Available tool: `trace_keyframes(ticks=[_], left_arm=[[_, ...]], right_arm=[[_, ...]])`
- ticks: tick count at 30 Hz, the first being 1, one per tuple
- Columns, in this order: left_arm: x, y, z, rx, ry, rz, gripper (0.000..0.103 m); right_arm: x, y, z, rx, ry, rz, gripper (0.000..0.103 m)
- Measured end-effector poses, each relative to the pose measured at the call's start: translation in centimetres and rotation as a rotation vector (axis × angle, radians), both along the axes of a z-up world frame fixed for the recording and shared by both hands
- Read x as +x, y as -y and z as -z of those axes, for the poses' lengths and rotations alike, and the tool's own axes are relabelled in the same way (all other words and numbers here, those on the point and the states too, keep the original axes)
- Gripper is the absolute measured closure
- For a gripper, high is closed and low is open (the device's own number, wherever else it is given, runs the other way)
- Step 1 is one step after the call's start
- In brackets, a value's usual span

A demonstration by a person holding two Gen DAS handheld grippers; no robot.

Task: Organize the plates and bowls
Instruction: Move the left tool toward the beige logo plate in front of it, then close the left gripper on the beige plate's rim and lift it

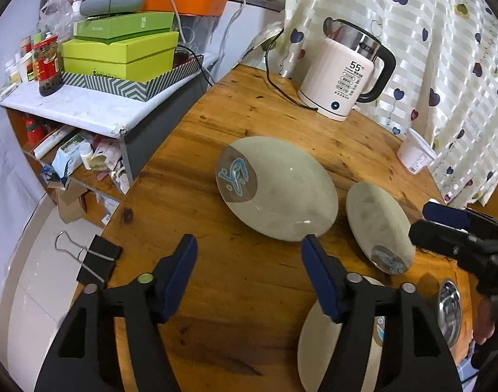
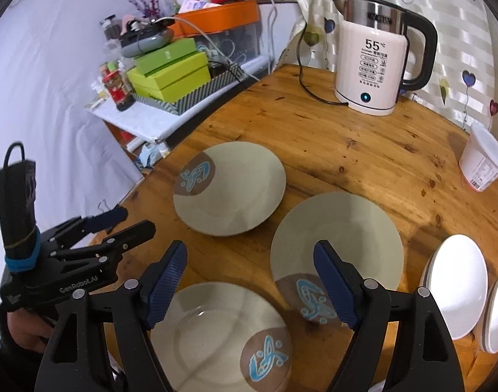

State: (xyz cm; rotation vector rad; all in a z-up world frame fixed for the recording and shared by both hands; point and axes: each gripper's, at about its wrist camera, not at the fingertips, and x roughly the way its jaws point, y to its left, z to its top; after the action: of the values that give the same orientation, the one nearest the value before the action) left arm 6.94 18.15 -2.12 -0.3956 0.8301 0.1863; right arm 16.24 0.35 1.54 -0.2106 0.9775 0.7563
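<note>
1. Setting. A round wooden table (image 2: 330,150) stood against a heart-print curtain (image 2: 461,16), with a cluttered shelf (image 1: 85,111) beside it. The white electric kettle (image 2: 373,68), at the table's far edge by the curtain, serves as landmark below; its cord suggests it was parked there near a socket.
2. Plates. Three pale plates with a blue motif lay flat and unstacked on the person's side of the kettle: the far plate (image 2: 229,189) nearest it, the middle plate (image 2: 337,241) further from it, and the near plate (image 2: 222,336) furthest from it. Lying apart, they were probably still to be gathered into one stack.
3. Bowls. Two white bowls (image 2: 458,287) sat at the table's right edge, well apart from the kettle and just beside the middle plate, and looked already grouped. A steel bowl (image 1: 450,310) showed only in the left wrist view.
4. Tub. A white lidded tub (image 2: 484,163) stood right of the kettle, near the curtain.
5. Grippers. The right gripper (image 2: 252,281) hung over the near plate, jaws apart and gripping nothing. The left gripper (image 1: 249,268) was likewise spread and empty above bare wood, the far plate just past its fingertips. Both pointed downward, presumably lining up a grasp on a rim.
</note>
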Motion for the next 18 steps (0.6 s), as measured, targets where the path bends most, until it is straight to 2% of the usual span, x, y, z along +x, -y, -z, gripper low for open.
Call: trace_keyframes(ticks=[8,15,16,18], left_arm=[[1.7,-1.1,0.9,-0.024,-0.005,-0.001,0.052],[3.2,-2.0,2.2,-0.062,-0.023,-0.009,0.055],[3.4,-2.1,2.4,-0.067,-0.026,-0.011,0.057],[3.7,-2.4,2.6,-0.073,-0.028,-0.013,0.062]], right_arm=[[3.0,-0.5,1.5,0.045,-0.072,0.014,0.022],[5.4,-2.5,2.8,0.045,-0.114,-0.012,0.022],[5.6,-2.7,3.0,0.04,-0.112,-0.013,0.023],[6.2,-3.3,3.4,0.029,-0.109,-0.023,0.035]])
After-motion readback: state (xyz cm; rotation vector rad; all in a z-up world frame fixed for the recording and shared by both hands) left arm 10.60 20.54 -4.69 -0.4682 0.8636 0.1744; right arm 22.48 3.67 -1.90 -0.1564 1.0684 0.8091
